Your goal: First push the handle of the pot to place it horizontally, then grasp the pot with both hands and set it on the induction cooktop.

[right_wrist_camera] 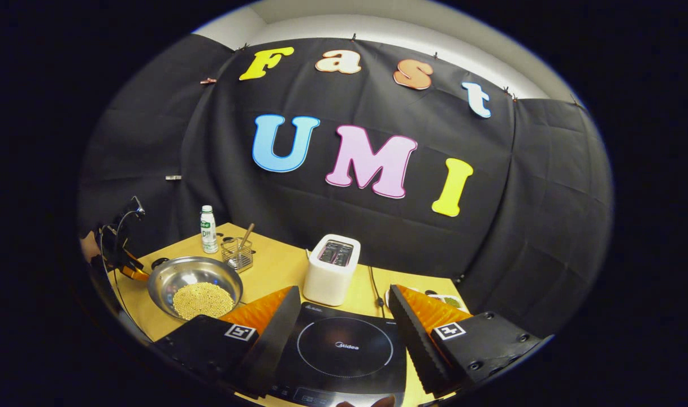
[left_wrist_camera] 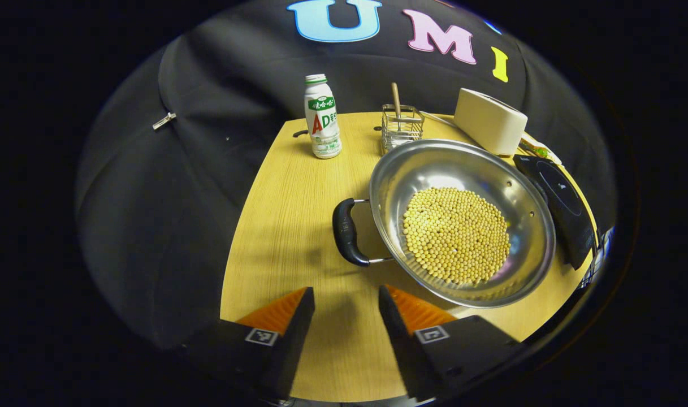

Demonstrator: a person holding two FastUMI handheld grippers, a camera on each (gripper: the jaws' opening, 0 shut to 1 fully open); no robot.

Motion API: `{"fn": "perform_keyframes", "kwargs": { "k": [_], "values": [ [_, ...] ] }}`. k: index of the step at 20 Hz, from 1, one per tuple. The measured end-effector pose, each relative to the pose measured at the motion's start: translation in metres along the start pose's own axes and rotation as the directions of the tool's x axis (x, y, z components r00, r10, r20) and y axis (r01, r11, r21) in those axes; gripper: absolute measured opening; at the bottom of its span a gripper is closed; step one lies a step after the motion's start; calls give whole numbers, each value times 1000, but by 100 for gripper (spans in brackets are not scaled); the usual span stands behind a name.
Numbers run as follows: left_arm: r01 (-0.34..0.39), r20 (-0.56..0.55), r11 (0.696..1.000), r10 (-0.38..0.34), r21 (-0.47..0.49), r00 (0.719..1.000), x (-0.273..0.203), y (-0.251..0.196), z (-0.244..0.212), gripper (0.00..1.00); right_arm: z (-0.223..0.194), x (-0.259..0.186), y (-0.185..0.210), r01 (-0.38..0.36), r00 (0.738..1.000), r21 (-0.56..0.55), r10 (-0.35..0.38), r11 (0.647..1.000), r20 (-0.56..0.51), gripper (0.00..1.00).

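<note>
A shiny steel pot half full of soybeans, black handle facing the wide-spread left tool, sits on the counter beside the induction cooktop; right tool gapes wide above that.

Left gripper: seen in the left gripper view, jaws spread wide, nothing between the fingers, raised above the surface, pointing forward and slightly downward. Right gripper: seen in the right gripper view, jaws likewise parted, gap empty, fingers held level and aimed ahead. Far left of the right gripper view: the left gripper again, small and distant; pose unclear.
</note>
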State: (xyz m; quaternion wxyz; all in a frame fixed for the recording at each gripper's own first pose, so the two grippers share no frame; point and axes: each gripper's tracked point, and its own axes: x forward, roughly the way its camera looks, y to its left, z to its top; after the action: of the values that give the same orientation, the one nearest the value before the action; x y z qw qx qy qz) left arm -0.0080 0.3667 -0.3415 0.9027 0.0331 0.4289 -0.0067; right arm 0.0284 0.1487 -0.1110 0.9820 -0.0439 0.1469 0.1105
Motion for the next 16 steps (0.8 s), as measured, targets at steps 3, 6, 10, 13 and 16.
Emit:
{"fn": "perform_keyframes", "kwargs": {
  "k": [3,6,10,13,16],
  "values": [
    [-52,32,998,53,-33,998,-9,10,4,89,-15,14,34,-99,993,71,103,993,-54,98],
    [-81,100,994,88,-70,991,-20,14,18,90,-39,30,62,-166,972,166,190,972,-139,98],
    [-26,179,995,44,-98,983,-25,3,40,91,-57,55,86,-185,948,231,235,955,-215,98],
    [3,184,996,14,-93,983,-17,-5,49,91,-67,73,100,-194,935,245,255,950,-246,98],
    [23,173,996,-9,-81,985,-4,-11,56,91,-83,88,119,-205,917,256,277,945,-287,98]
  ]
}}
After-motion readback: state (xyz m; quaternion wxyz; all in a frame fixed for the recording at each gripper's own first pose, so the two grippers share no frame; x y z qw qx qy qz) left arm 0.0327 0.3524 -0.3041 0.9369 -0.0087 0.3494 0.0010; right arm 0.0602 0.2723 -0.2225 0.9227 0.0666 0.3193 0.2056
